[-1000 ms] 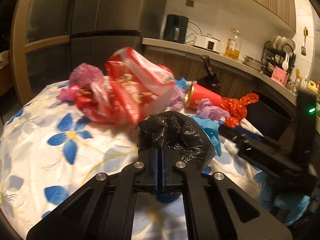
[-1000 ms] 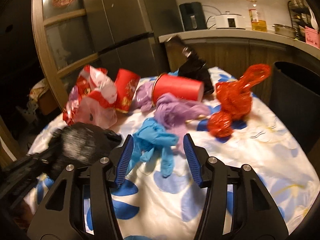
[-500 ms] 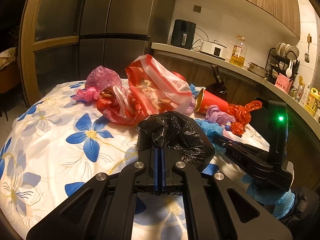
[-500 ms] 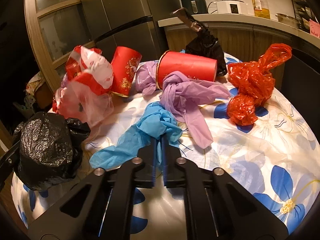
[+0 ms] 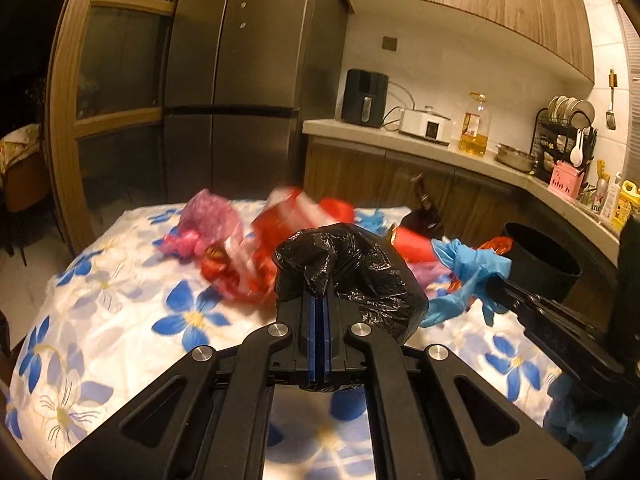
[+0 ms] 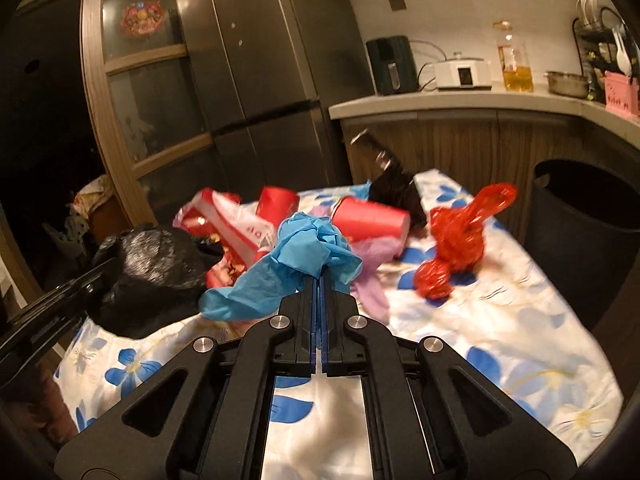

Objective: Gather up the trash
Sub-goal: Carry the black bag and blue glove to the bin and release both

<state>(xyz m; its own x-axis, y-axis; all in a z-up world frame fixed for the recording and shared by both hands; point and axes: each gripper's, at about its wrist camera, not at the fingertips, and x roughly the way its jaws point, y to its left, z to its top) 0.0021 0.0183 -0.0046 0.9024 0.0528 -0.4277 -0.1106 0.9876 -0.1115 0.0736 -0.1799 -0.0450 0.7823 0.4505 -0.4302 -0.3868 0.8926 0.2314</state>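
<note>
My left gripper [image 5: 320, 300] is shut on a crumpled black plastic bag [image 5: 352, 272], held above the flowered tablecloth [image 5: 120, 312]. My right gripper [image 6: 320, 280] is shut on a blue glove [image 6: 296, 264], lifted off the table; the same glove [image 5: 468, 272] hangs at the right of the left wrist view. The black bag [image 6: 152, 276] shows at the left of the right wrist view. On the table lie a red and white plastic bag [image 6: 232, 232], two red paper cups [image 6: 372, 220], a purple glove [image 6: 372, 280], a red knotted bag [image 6: 456, 248], a pink bag [image 5: 208, 220].
A black bin [image 6: 580, 216] stands beside the table's right edge, below the counter [image 6: 460, 104]. A black umbrella [image 6: 392, 184] rests at the table's far edge. A tall dark fridge [image 5: 240, 80] and a wooden cabinet stand behind the table.
My right gripper closed on the blue glove and raised it from the table. The left gripper rose with the black bag still in its grip.
</note>
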